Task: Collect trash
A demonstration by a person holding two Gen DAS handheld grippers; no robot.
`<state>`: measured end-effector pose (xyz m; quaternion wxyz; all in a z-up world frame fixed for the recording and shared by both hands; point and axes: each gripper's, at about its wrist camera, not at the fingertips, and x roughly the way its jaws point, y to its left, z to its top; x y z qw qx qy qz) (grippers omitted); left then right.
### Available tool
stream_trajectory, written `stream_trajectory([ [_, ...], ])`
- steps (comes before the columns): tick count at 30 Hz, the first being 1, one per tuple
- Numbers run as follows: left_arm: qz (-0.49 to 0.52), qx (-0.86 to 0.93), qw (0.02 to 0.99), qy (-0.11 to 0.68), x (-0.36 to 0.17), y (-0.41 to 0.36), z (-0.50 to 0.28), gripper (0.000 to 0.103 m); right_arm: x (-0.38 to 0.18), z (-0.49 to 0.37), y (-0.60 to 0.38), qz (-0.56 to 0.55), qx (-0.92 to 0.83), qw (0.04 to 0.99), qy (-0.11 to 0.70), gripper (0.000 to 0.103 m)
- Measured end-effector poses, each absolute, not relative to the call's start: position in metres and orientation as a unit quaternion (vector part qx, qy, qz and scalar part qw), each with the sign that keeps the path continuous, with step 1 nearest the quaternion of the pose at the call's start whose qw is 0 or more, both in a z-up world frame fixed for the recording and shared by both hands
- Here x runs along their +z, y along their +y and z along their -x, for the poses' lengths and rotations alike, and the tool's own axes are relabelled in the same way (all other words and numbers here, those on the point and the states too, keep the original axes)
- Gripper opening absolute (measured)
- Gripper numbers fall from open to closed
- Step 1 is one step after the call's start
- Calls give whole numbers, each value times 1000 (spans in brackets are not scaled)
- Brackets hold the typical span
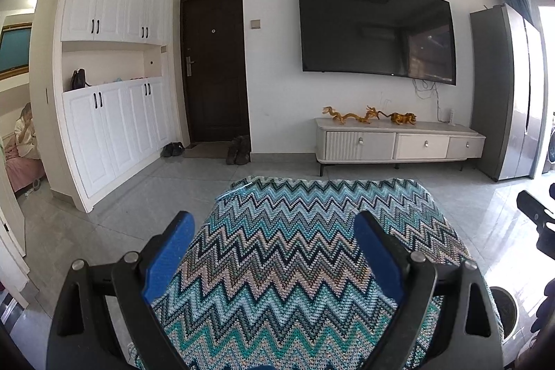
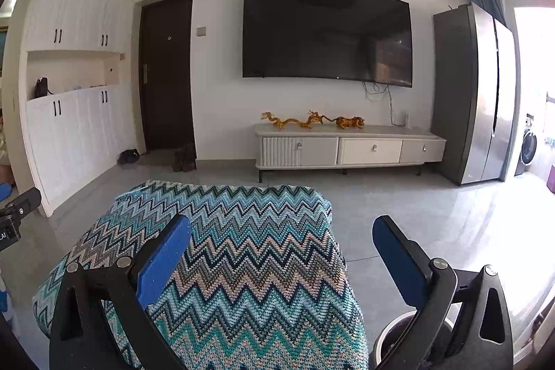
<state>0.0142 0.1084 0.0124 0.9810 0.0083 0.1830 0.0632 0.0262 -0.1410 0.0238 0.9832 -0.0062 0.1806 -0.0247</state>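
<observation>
The worktop (image 1: 295, 266) carried a zigzag-patterned cover in teal, blue and beige across its whole surface, with no trash visible on it. A round bin (image 2: 392, 335) stood on the floor just beside the worktop's right edge. The left claw (image 1: 274, 252) hung released above the near part of the worktop, grasping nothing. The right claw (image 2: 281, 252) hung released over the right edge, likewise unloaded, one finger (image 2: 399, 259) above the bin.
</observation>
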Motion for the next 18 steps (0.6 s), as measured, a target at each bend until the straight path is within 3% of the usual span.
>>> stream_trajectory([
  [18,-8,57,983,175,18,100,-7,93,32,-11,-145,12,-34,985,169,103],
])
